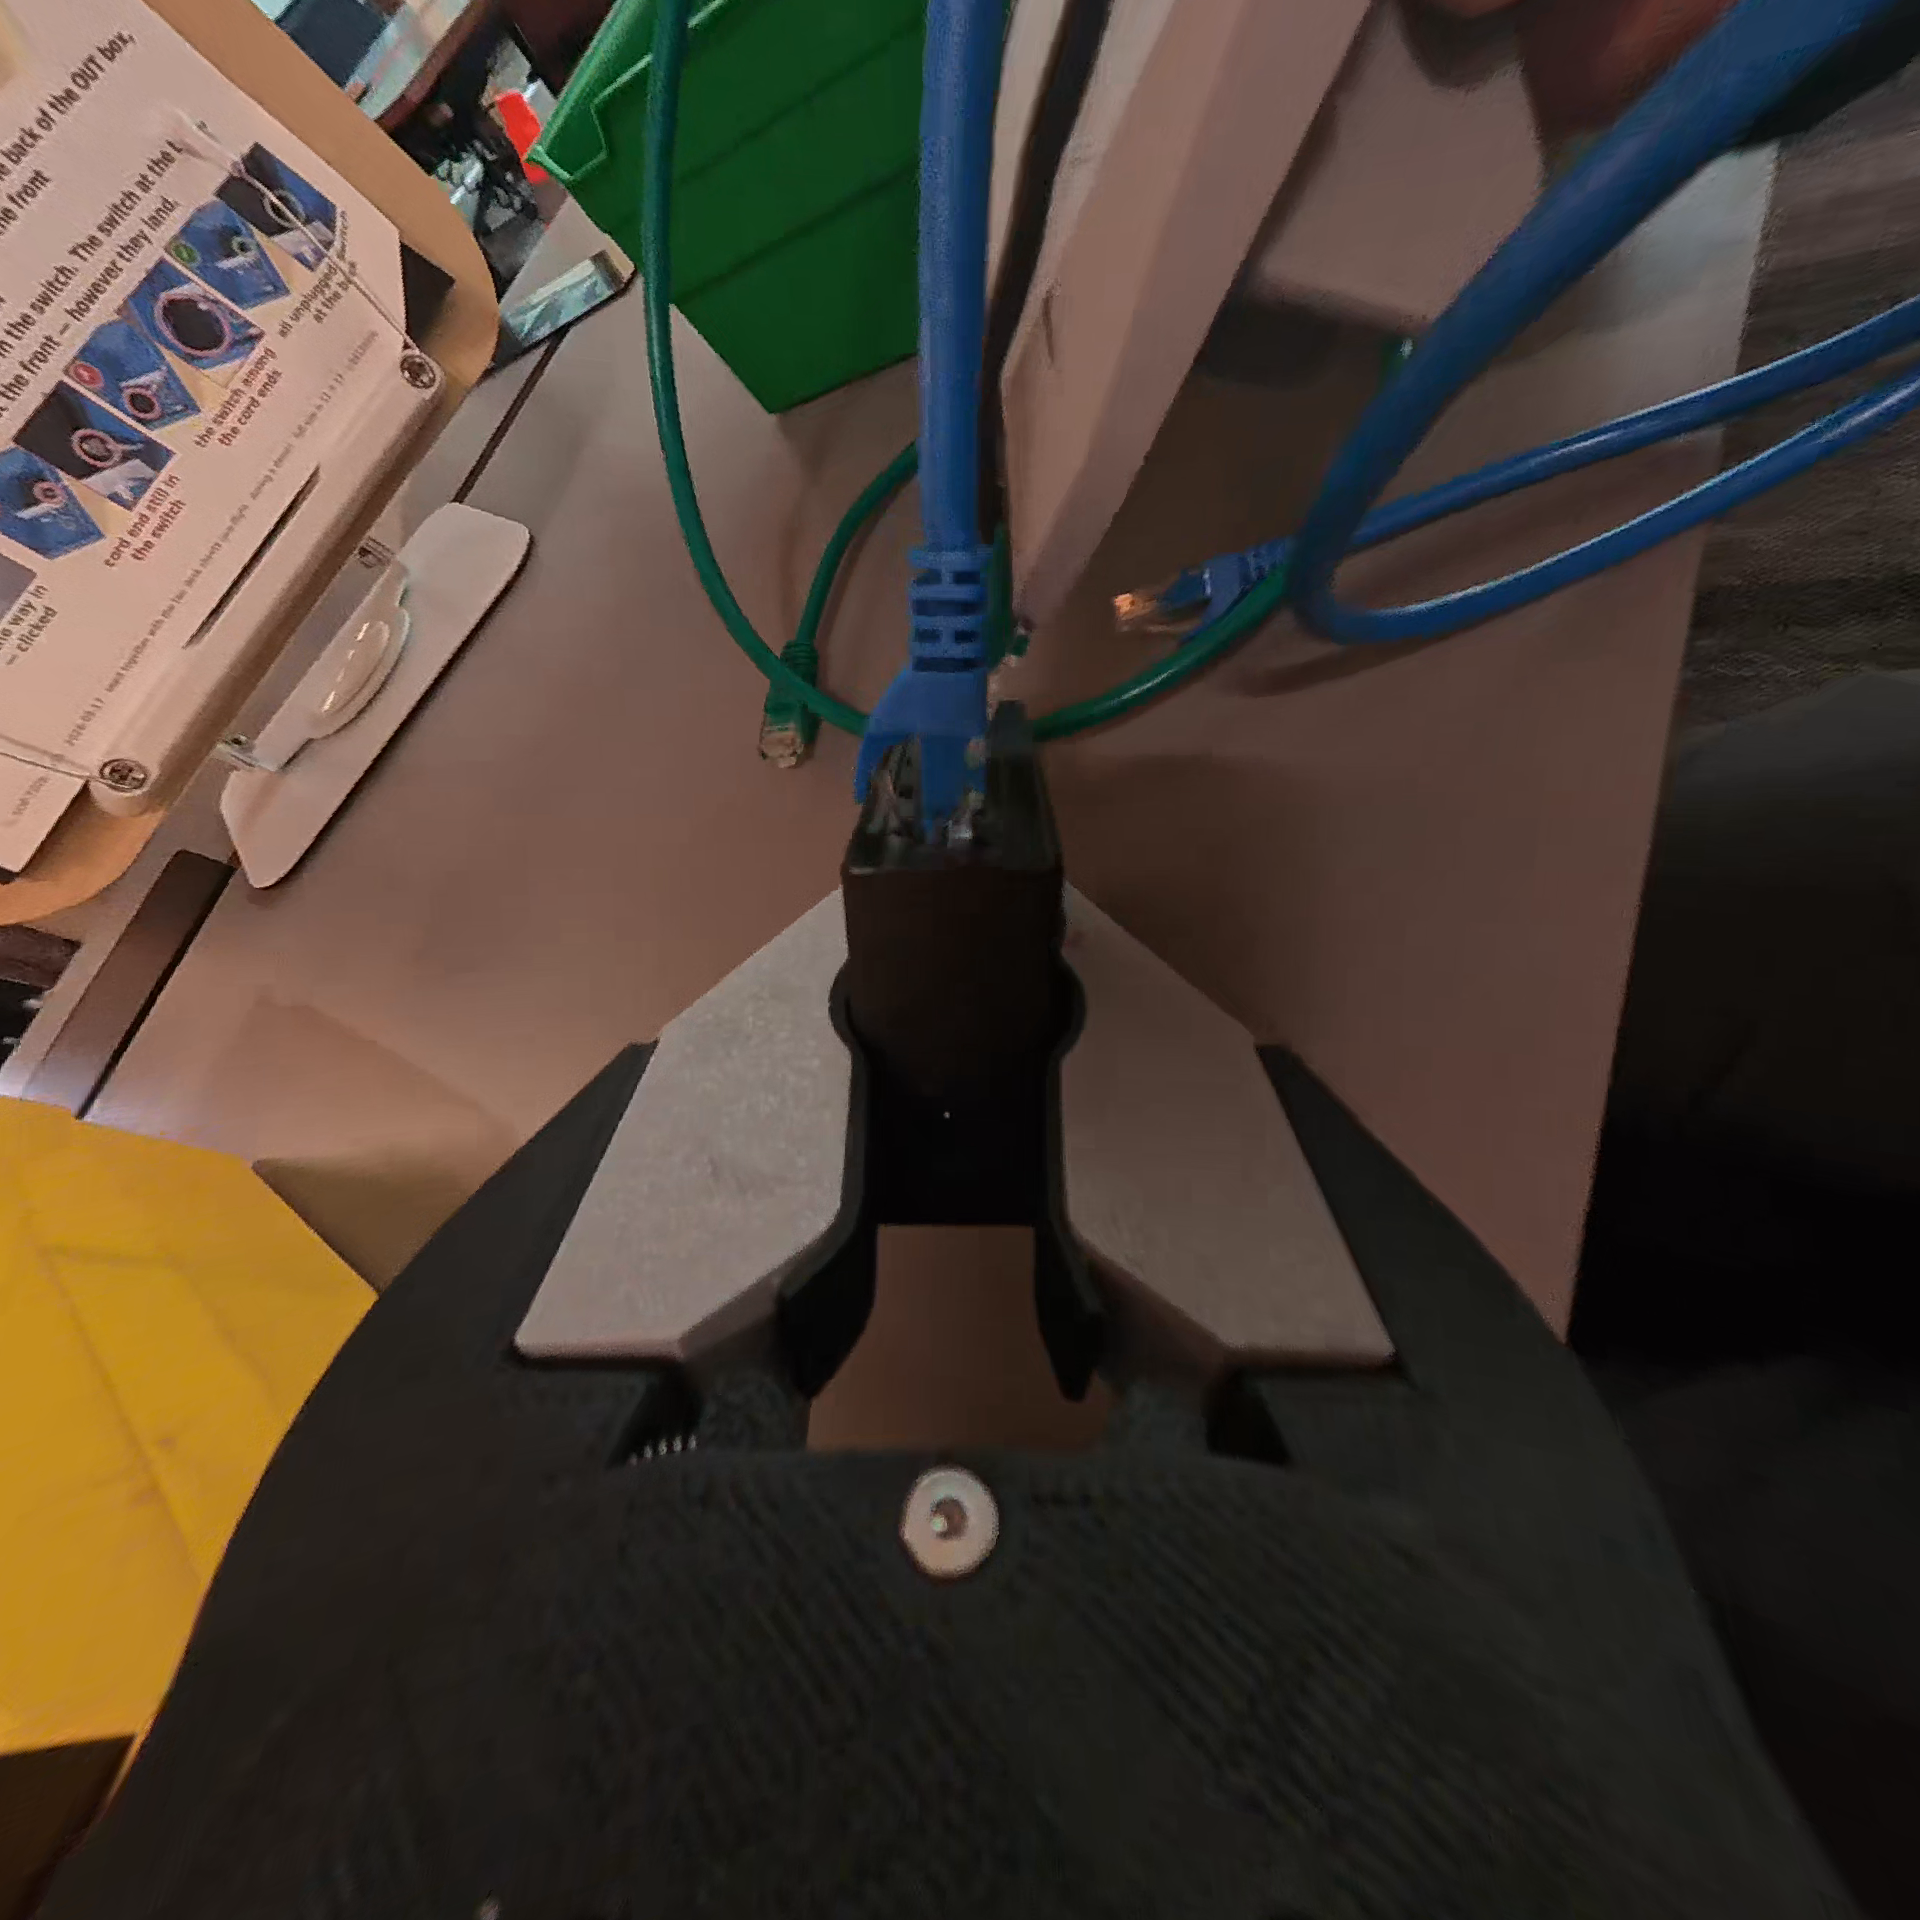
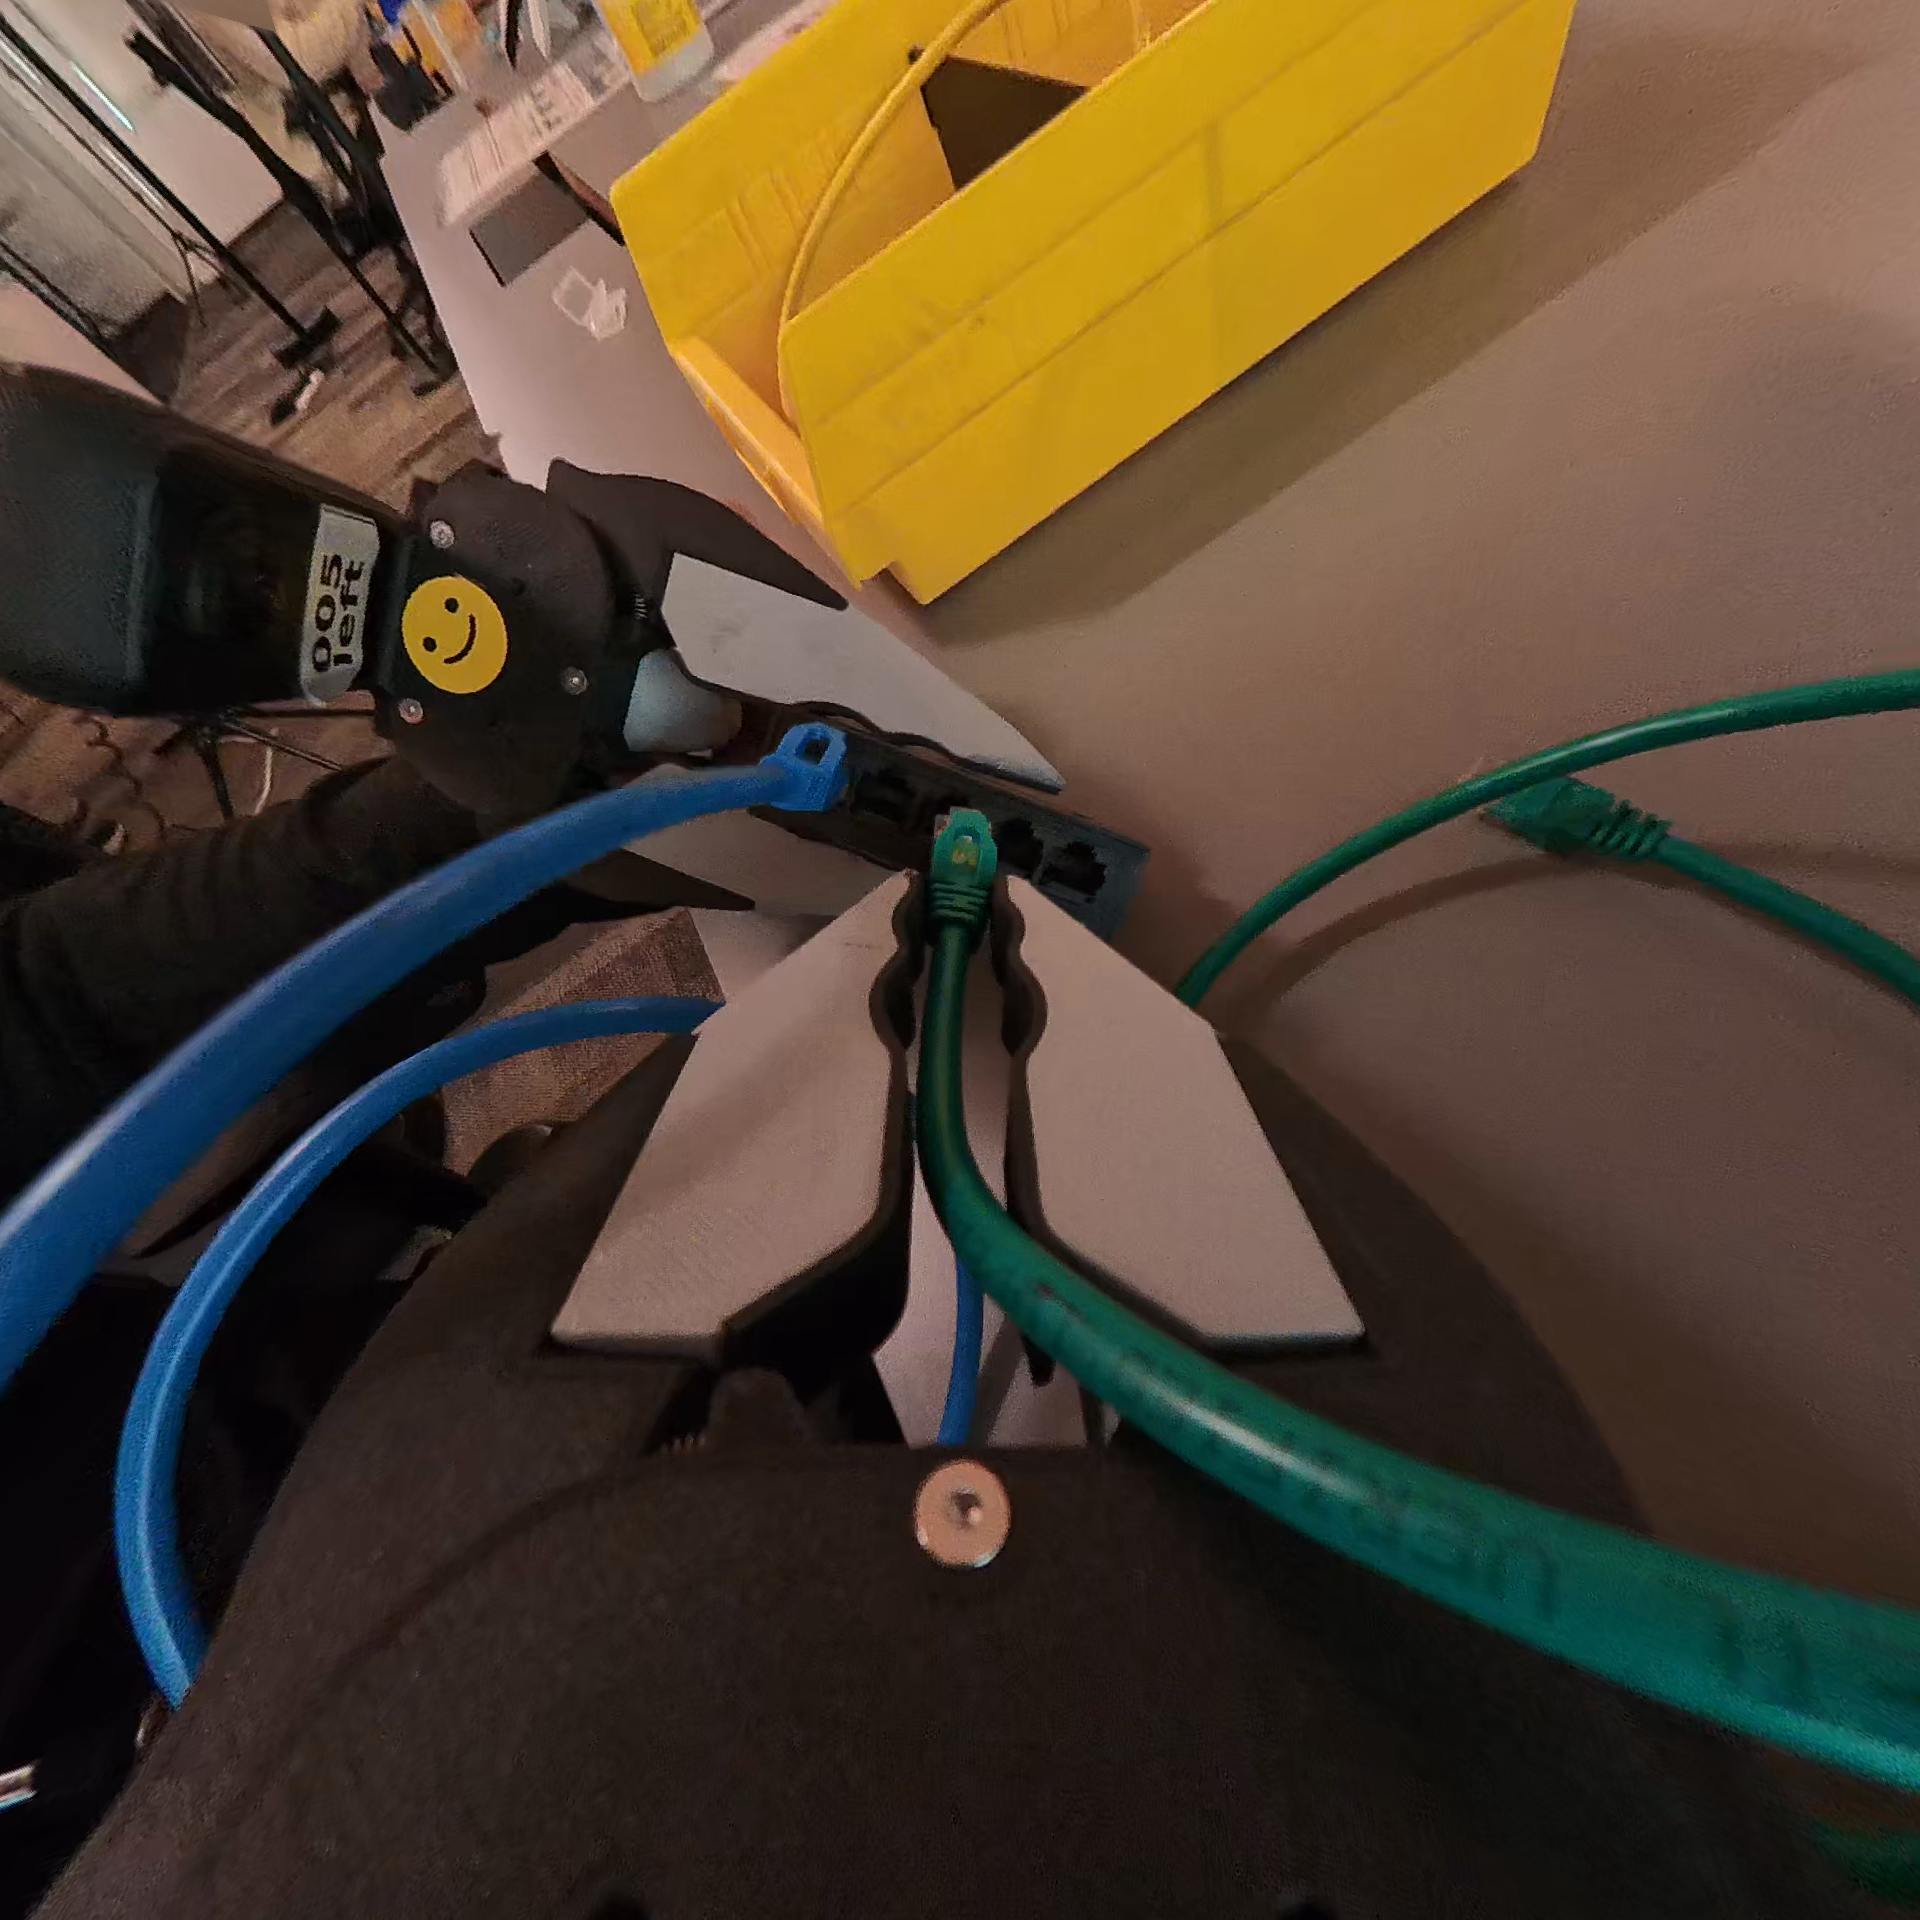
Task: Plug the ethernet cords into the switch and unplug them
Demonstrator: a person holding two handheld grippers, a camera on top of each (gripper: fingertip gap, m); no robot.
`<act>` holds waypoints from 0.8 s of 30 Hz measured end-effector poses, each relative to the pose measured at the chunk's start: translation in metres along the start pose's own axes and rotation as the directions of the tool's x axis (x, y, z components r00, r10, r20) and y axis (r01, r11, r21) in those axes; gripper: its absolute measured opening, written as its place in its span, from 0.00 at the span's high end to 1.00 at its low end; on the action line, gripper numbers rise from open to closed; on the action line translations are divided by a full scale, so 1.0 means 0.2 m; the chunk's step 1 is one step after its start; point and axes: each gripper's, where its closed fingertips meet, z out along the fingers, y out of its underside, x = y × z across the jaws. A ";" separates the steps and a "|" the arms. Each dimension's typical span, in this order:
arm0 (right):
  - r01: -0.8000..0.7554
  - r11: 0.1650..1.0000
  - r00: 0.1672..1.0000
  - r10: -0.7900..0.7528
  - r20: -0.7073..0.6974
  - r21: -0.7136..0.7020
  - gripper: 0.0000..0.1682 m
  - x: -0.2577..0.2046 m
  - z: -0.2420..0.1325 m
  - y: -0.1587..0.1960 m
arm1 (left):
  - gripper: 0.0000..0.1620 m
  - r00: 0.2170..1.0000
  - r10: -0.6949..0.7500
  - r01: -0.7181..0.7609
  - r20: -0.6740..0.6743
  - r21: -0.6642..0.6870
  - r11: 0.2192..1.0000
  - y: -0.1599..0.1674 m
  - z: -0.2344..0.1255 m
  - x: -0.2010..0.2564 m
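One switch (image 2: 997, 831), two blue cords (image 2: 312, 935), one green cord (image 2: 1143, 1351), two bins (image 2: 1091, 312)

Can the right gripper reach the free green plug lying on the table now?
Probably not yet: the right gripper is shut on the green cord at the switch. The free green plug lies unobstructed to its right.

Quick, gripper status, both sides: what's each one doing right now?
Left gripper: shut on the switch.
Right gripper: shut on the green cord, near its plug at the switch.

Glossy yellow plastic bin (image 2: 1091, 343); matt table (image 2: 1558, 520); rubbery green cord (image 2: 1247, 1455).
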 end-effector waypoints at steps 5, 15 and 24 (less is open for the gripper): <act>0.004 1.000 1.000 -0.004 -0.024 -0.017 0.94 0.00 -0.03 -0.02 | 0.83 0.998 0.059 -0.059 0.027 0.002 0.998 0.00 0.01 0.00; 0.021 1.000 1.000 -0.020 -0.011 0.019 0.94 -0.04 -0.10 -0.01 | 0.84 0.985 0.097 -0.120 0.144 0.164 0.979 -0.12 -0.06 -0.06; 0.037 0.997 0.998 -0.033 -0.048 0.070 0.94 -0.06 -0.12 -0.02 | 0.84 0.977 0.139 -0.165 0.164 0.158 0.974 -0.13 -0.05 -0.05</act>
